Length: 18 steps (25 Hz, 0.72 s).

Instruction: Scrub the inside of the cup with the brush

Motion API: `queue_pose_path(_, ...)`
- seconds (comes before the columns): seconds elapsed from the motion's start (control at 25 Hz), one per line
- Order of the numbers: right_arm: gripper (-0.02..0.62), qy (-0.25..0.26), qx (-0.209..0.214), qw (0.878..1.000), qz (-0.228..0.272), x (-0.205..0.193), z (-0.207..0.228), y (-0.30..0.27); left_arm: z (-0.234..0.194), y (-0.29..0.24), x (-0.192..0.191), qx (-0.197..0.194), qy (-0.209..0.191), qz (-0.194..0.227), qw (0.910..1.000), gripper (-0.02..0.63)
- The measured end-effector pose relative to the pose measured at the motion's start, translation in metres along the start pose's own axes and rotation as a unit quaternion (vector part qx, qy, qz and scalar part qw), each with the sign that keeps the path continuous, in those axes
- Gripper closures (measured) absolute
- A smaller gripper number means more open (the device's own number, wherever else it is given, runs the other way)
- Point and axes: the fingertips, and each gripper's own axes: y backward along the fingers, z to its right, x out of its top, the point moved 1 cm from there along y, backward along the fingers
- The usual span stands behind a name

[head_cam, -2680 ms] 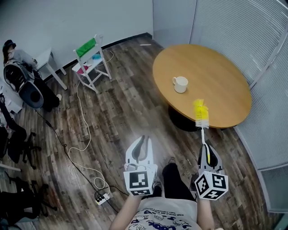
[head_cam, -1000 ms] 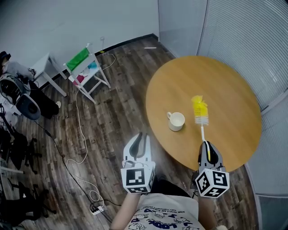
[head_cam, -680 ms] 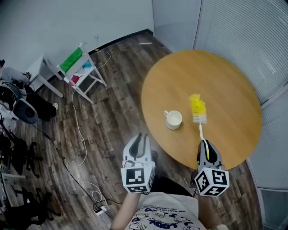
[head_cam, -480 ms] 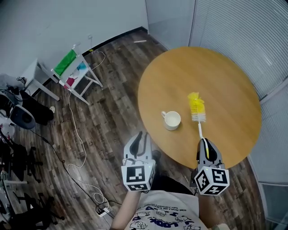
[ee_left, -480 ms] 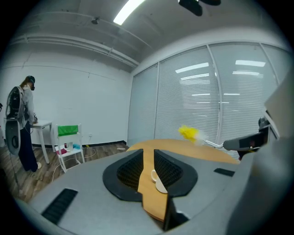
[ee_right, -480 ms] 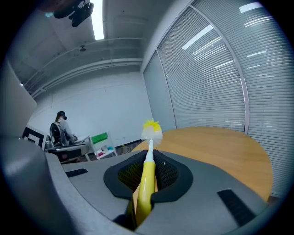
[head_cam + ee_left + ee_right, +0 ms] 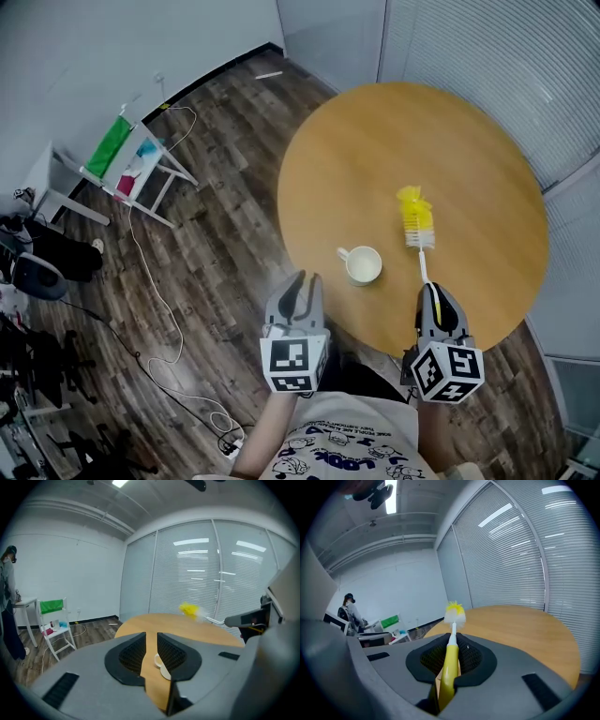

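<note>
Two grippers sit low in the head view, and neither one is touching the cup. It stands upright and alone on the round wooden table, a little below the middle of the frame, with its handle pointing left. My right gripper is clamped on the yellow handle of the brush. The right gripper view shows the handle pinched between the jaws and the white and yellow bristles sticking out ahead over the tabletop. In the head view the bristle head hangs to the right of the cup and above it in the frame, well clear of the rim. My left gripper carries nothing. Its own view shows the jaws a narrow slit apart, with the cup and table edge visible through the gap further off. By my reckoning, only the picking up of the brush is done. What remains is to steady the cup, most likely with the left gripper, bring the bristles over its mouth, lower them inside and do the scrubbing itself. I cannot tell whether the cup holds anything.
</note>
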Motion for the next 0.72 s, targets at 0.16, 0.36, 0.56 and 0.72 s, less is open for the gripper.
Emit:
queue_pose_path(0.16, 0.549, -0.014, -0.017, 1.000, -0.008, -0.006, 0.001, -0.015, -0.002, -0.023, -0.013, -0.028, -0.026, -0.032, 0.9988, 0.548)
queue_pose_path(0.36, 0.549, -0.027, -0.041, 0.999, -0.023, -0.011, 0.003, -0.033, -0.004, -0.050, -0.033, -0.061, -0.050, -0.073, 0.9942, 0.530)
queue_pose_path(0.56, 0.549, -0.037, -0.070, 0.996, -0.035, -0.015, 0.012, -0.045, -0.006, -0.079, -0.061, -0.085, -0.096, -0.112, 0.9854, 0.506)
queue_pose_path(0.72, 0.549, -0.046, -0.092, 0.994, -0.045, -0.021, 0.023, -0.049, -0.004, -0.095, -0.085, -0.108, -0.115, -0.147, 0.9764, 0.505)
